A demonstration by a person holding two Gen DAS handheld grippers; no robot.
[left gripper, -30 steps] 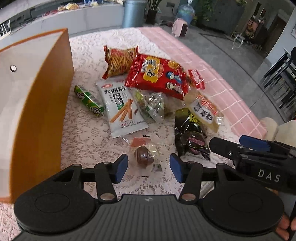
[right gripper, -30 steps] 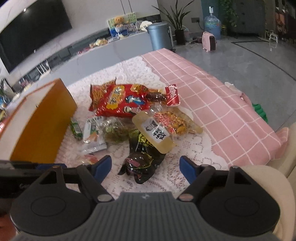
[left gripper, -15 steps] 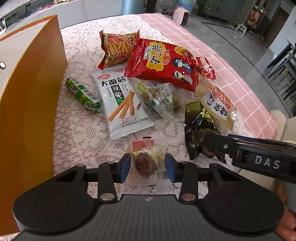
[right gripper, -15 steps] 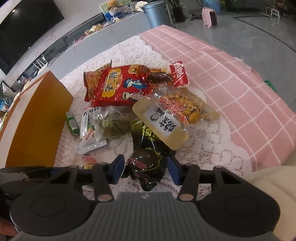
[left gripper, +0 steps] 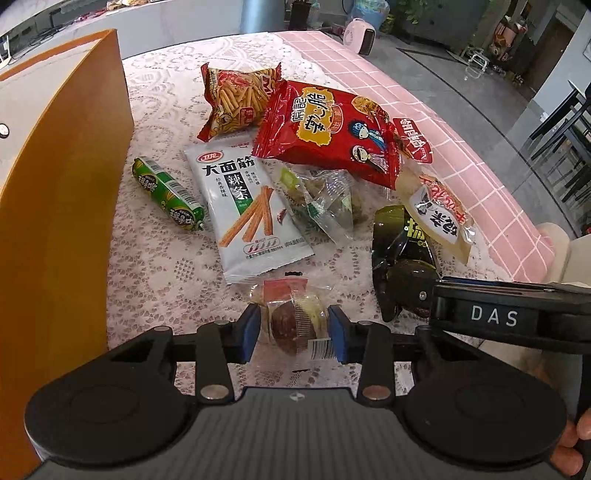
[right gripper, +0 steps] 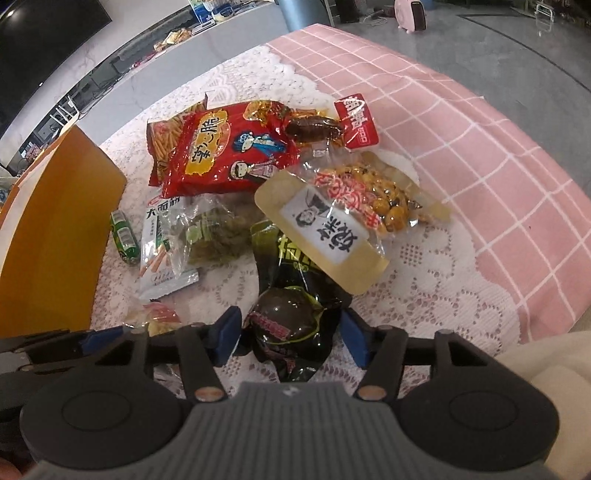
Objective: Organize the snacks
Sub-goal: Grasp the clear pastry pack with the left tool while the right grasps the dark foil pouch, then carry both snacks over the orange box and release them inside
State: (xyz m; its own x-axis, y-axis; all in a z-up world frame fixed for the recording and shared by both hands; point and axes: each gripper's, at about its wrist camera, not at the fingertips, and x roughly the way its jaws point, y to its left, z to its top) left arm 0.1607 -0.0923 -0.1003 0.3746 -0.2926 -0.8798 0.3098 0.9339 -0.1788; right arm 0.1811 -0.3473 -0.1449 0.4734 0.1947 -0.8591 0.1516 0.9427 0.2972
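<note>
A white lace cloth (left gripper: 159, 258) lies over a pink checked cloth (right gripper: 480, 147) on the desk. Beyond it stand a small pink heater (left gripper: 361, 36) on the grey floor (left gripper: 461, 88), a grey bin (left gripper: 264, 16), and a dark screen (right gripper: 40, 40).

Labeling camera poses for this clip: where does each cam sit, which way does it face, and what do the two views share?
Left wrist: on the left gripper, facing steeply down the table; its pads pinch a clear-wrapped brown snack; the right gripper crosses at right.
Right wrist: on the right gripper, same tilt; its blue pads flank a black pouch; the left gripper shows at left.
Shared: red chip bag, orange box, lace cloth.
</note>
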